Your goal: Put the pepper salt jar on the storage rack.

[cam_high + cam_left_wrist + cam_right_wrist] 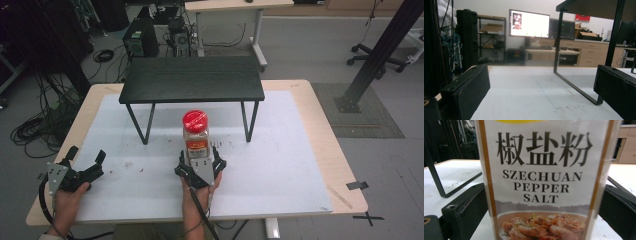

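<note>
A spice jar with a red lid stands upright on the white mat, in front of a low black shelf. Its label reads "Szechuan Pepper Salt" in the right gripper view. My right gripper is at the jar's base, open wide, with one jaw close along each side of the jar. My left gripper rests open near the mat's front left corner with nothing between its jaws. It faces the shelf's left leg.
The black shelf stands on thin metal legs across the back of the mat. The wooden table edge rims the mat. Cables and equipment lie on the floor beyond the table's far side.
</note>
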A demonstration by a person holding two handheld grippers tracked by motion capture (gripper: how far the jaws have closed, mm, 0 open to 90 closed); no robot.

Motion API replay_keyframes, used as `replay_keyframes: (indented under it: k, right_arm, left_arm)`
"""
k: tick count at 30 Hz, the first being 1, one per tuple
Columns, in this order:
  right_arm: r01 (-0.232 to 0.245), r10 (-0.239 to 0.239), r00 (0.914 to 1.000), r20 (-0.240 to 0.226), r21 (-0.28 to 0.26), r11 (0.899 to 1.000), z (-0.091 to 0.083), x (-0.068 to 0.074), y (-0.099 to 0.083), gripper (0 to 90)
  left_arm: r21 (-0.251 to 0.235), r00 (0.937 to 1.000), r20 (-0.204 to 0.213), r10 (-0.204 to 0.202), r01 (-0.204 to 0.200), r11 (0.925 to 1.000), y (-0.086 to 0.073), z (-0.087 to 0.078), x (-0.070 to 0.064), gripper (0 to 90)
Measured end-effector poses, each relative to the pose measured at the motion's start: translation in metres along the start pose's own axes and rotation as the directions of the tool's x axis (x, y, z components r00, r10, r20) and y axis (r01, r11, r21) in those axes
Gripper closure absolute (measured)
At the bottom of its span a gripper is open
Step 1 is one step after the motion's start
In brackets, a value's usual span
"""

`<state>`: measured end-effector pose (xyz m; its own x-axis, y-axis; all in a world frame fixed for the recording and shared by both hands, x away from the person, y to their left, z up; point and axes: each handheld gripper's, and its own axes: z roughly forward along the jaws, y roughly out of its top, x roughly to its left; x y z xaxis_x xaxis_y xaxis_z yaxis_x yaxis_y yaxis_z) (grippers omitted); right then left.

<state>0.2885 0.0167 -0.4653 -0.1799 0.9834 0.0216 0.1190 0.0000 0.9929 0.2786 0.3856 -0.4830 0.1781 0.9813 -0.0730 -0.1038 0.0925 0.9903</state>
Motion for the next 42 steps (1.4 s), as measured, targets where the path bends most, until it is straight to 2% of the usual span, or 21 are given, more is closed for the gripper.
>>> replay_keyframes:
  k: [11, 25, 33, 42]
  right_arm:
    - [-0.002, 0.002, 0.9998, 0.022, -0.026, 1.000, 0.010, 0.003, 0.002, 2.5]
    - [-0.028, 0.031, 0.9987, 0.041, -0.069, 0.997, 0.021, 0.004, 0.000, 7.0]
    - [-0.028, 0.033, 0.9977, 0.059, -0.088, 0.996, 0.024, 0.004, -0.003, 10.5]
    - [-0.021, 0.026, 0.9986, 0.046, -0.114, 0.993, 0.022, 0.005, -0.002, 18.0]
  left_arm:
    - [0.000, 1.0000, 0.000, -0.003, 0.003, 1.0000, 0.000, 0.000, 0.000, 0.9]
    - [0.000, 1.0000, 0.000, -0.004, 0.004, 1.0000, 0.000, 0.000, 0.000, 0.9]
    - [0.000, 1.0000, 0.000, -0.005, 0.005, 1.0000, 0.000, 0.000, 0.000, 0.9]
    - [0.001, 1.0000, -0.001, -0.004, 0.004, 1.0000, 0.000, 0.000, 0.000, 0.8]
